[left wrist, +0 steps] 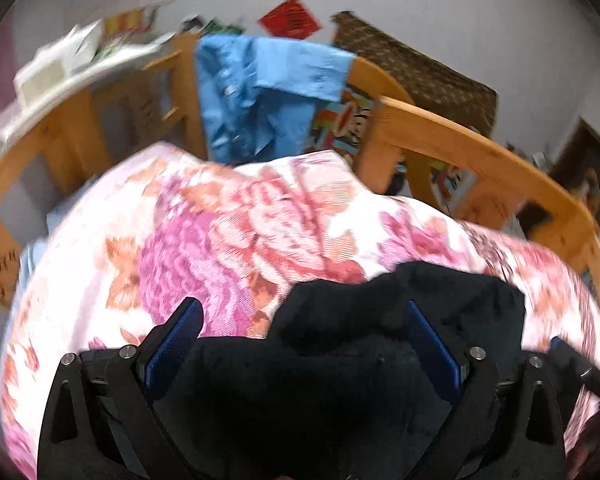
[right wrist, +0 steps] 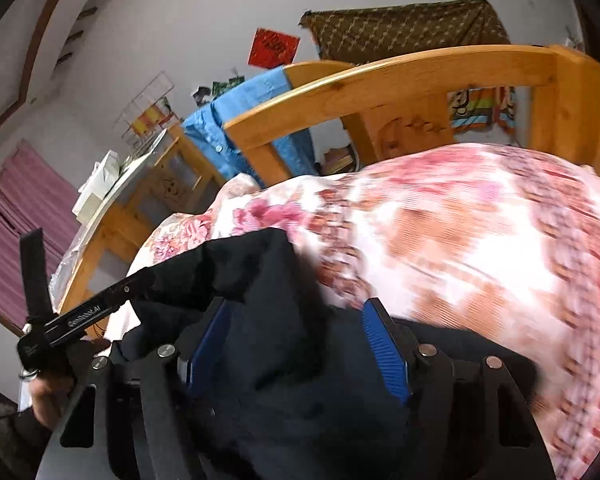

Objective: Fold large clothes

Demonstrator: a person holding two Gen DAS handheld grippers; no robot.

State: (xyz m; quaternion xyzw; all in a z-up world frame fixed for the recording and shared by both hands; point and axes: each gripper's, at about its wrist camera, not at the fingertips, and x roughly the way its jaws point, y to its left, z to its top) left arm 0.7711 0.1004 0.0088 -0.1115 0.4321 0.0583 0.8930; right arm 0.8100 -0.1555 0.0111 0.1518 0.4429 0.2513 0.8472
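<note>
A black garment (left wrist: pixel 340 380) lies bunched on a floral bedspread (left wrist: pixel 220 240). My left gripper (left wrist: pixel 304 308) hovers over it with its jaws wide apart; black cloth fills the space between them and both blue pads stay bare. In the right wrist view the same black garment (right wrist: pixel 268 320) rises in a ridge between the jaws of my right gripper (right wrist: pixel 296 304). It covers part of the left pad, while the right pad's ribbed face shows free. The left gripper's fingers (right wrist: pixel 112 296) reach the garment's left edge, spread wide.
A wooden bed rail (left wrist: pixel 480 152) curves behind the bedspread, with a blue shirt (left wrist: pixel 260 92) hung over it. A brown patterned cloth (right wrist: pixel 400 28) and a red paper square (right wrist: pixel 274 48) are on the wall. A cluttered desk (left wrist: pixel 72 76) and a purple curtain (right wrist: pixel 16 232) stand to the left.
</note>
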